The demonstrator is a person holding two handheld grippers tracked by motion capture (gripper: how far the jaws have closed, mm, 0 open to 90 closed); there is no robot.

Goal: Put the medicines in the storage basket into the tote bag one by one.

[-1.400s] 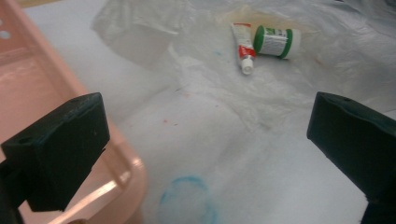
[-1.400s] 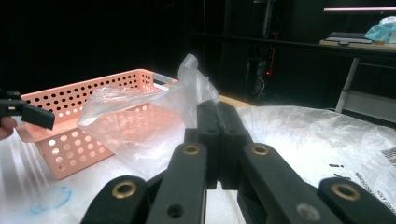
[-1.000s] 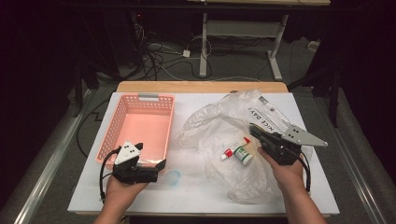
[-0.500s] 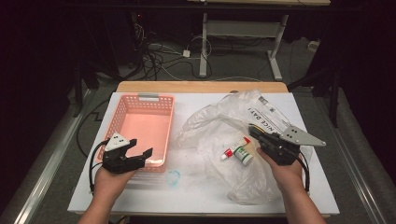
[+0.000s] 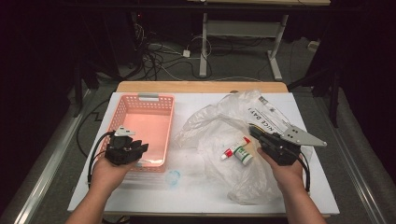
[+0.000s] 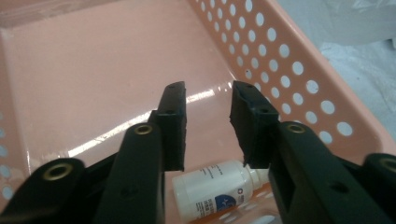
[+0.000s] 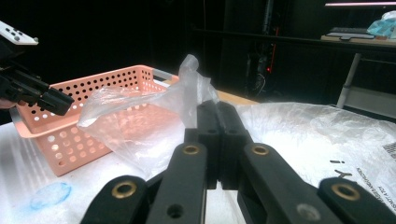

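The left gripper (image 6: 208, 100) hangs over the basket (image 5: 122, 112) with its jaws part spread; they have just been closing, with nothing between them. A white bottle (image 6: 215, 189) lies on the basket floor just below them, toward 6 o'clock in the left gripper view, its long axis running across from 9 to 3. The right gripper (image 7: 217, 122) has its jaws pressed together, pinching a fold of the plastic bag (image 5: 219, 128) and lifting it. A tube (image 5: 234, 148) and a small bottle (image 5: 243, 156) lie in the bag at about 9 o'clock from the right gripper in the high view, so the left gripper would likely reach them across the table (image 5: 196, 191).
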